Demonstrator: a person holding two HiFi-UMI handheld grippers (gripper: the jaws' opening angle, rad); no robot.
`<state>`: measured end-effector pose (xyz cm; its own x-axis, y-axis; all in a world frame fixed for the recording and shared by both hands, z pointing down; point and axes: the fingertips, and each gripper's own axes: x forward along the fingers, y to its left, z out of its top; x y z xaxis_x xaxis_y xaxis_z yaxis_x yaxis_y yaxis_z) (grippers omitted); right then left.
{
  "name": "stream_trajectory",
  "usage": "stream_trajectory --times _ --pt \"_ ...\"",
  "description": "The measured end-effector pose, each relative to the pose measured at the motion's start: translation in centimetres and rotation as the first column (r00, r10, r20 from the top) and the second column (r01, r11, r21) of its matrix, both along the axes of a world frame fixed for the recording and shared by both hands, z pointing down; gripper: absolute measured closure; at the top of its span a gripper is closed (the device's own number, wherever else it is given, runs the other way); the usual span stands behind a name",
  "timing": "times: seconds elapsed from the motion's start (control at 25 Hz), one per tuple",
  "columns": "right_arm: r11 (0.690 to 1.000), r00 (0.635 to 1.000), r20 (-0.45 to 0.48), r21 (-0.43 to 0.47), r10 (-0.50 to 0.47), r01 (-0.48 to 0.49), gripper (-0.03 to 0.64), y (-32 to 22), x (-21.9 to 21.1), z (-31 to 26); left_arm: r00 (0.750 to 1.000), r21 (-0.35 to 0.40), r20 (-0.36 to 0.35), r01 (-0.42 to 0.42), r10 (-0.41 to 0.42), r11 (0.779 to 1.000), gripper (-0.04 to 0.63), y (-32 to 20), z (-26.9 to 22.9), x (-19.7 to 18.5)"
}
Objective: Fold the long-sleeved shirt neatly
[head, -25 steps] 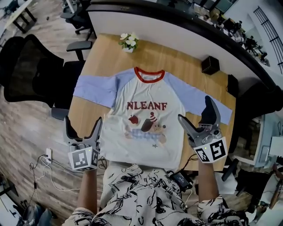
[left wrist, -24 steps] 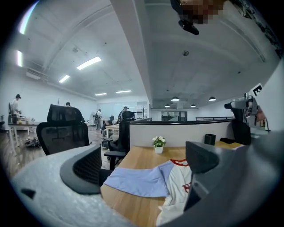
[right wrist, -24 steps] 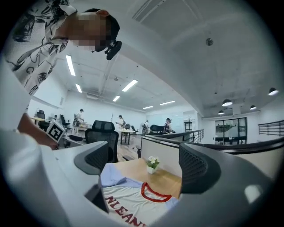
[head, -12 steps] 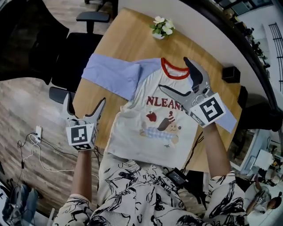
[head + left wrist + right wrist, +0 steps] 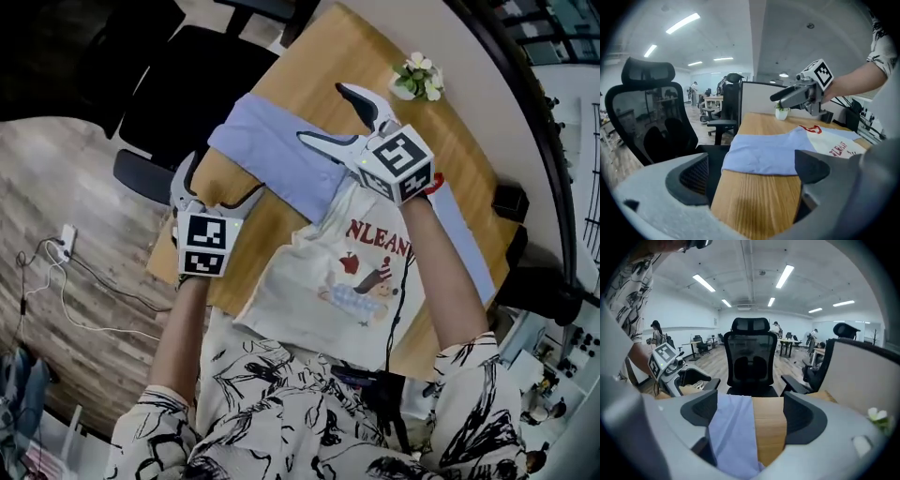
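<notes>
1. The surface (image 5: 314, 70) is a light wooden tabletop with visible grain.
2. A long-sleeved shirt (image 5: 356, 281) lies flat on it, front up, its white body printed in red.
3. One blue sleeve (image 5: 272, 155) is spread sideways to the surface's edge, and the other sleeve (image 5: 459, 225) stretches the opposite way.
4. A small pot of white flowers (image 5: 417, 77) stands near the far edge, apart from the shirt.
5. A small black box (image 5: 507, 200) sits beyond the other sleeve.

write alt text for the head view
A long-sleeved shirt lies flat on a wooden table. The right hand-held gripper, open jaws just closing slightly, hangs over its blue sleeve, gripping nothing; the left hand-held gripper is open too.
</notes>
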<state>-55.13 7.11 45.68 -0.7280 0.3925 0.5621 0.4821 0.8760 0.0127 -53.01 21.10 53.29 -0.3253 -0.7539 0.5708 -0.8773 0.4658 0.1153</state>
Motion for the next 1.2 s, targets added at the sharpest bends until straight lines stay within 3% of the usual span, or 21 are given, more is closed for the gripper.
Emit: stream_trajectory --times 0.24,0.44,0.56,0.64,0.96,1.12,1.2 --pt "0.999 0.987 -0.157 -0.036 -0.028 0.023 0.178 3.0 -4.5 6.7 0.996 -0.04 -0.085 -0.024 0.02 0.999 0.055 -1.0 3.2 -1.4" --pt "0.997 0.964 -0.266 -0.066 0.024 -0.043 0.202 3.5 -6.4 10.5 0.993 -0.07 -0.106 -0.061 0.054 0.996 0.081 -1.8 4.7 -2.0" --pt "0.998 0.952 -0.305 -0.034 0.038 -0.051 0.271 3.8 -6.5 11.8 0.995 -0.088 -0.086 -0.057 0.049 0.994 0.144 -2.0 5.0 -2.4" --pt "0.998 0.948 -0.314 -0.018 0.051 -0.06 0.363 3.9 -6.6 12.2 0.996 -0.099 -0.081 -0.052 0.044 0.994 0.199 -2.0 5.2 -2.6" --pt "0.996 0.936 -0.342 0.055 0.086 -0.072 0.505 3.4 -6.2 13.7 0.999 -0.184 -0.039 -0.037 0.03 0.982 0.299 -1.9 6.0 -3.0" --pt "0.996 0.933 -0.351 0.059 0.084 -0.067 0.592 3.4 -6.1 13.8 0.999 -0.206 -0.006 -0.052 0.052 0.977 0.457 -1.9 5.9 -3.0" --pt "0.996 0.929 -0.36 0.055 0.08 -0.065 0.594 3.5 -6.0 13.7 0.998 -0.214 0.01 -0.056 0.06 0.975 0.561 -1.9 5.9 -3.1"
